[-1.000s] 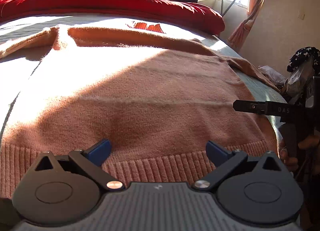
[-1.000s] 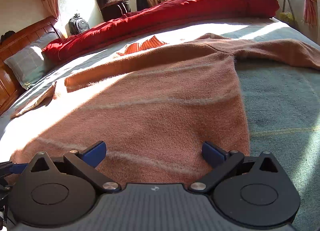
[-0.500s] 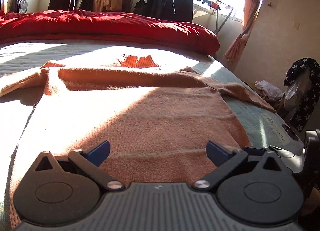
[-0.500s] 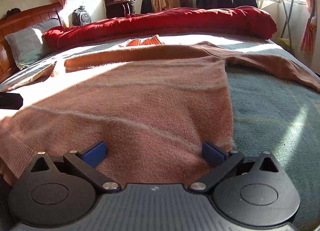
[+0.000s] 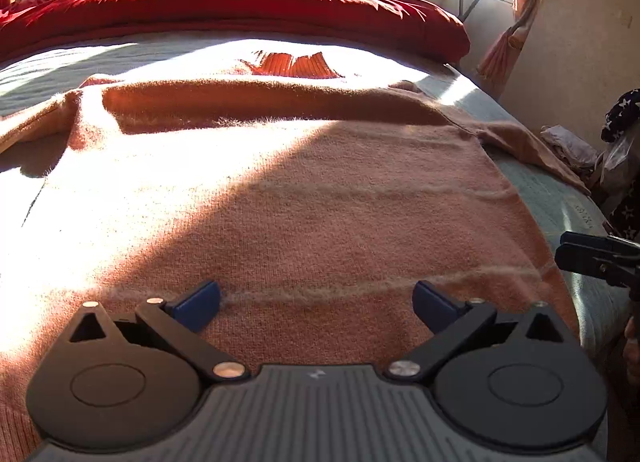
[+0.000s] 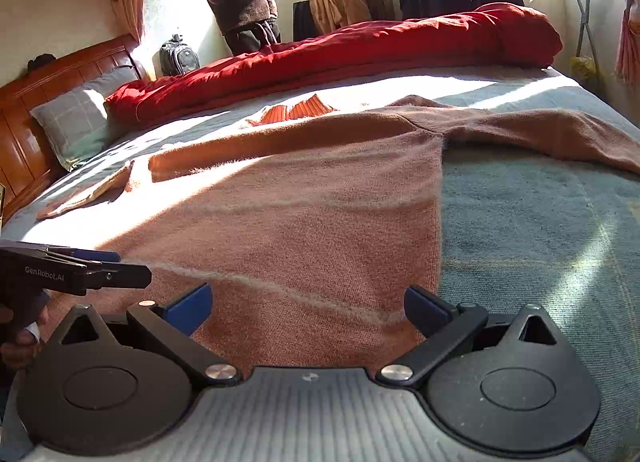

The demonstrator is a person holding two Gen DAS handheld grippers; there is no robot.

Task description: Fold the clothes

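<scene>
Salmon-pink knitted wool sweater lies flat on the blue-grey bed, spreading forward from both tongs. The left tongs and the right tongs stand wide apart over its lower part, gripping nothing.

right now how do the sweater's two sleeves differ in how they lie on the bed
The sleeve toward the headboard lies in bright sun and looks thin and flat; the sleeve toward the window side lies in shade and looks fuller, with soft folds. In the right wrist view the first runs down toward the bed's near edge, the second angles across the blue bedspread. Both are spread outward from the sweater, unfolded, same pinkish-orange knit.
</scene>
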